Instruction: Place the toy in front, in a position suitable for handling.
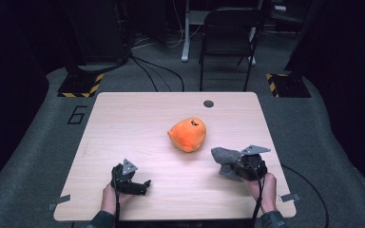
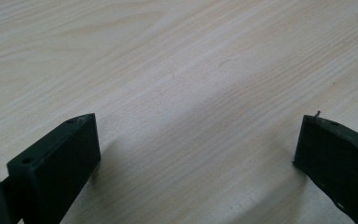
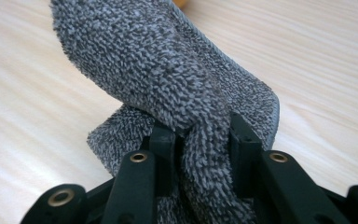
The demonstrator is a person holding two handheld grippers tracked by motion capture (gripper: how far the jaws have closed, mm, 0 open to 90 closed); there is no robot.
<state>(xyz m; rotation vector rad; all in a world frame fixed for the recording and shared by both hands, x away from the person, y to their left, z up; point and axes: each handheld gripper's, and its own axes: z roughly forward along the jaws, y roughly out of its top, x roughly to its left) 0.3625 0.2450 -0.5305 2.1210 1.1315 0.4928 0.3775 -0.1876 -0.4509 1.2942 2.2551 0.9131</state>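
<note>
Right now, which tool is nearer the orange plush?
Right. The right tool, shut on a grey cloth, sits just beside the orange plush; the left tool, open, sits farther off near the table's front edge.

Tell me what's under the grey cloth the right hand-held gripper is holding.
The grey cloth is pinched in the right hand-held gripper, and bare wooden table shows beside it. Whatever lies directly beneath its bunched folds is covered.

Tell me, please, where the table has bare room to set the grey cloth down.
The widest free patch is the far left of the table, left of the orange plush. Bare wood also lies between the left tool and the right tool holding the grey cloth. It is crowded between plush and cloth.
</note>
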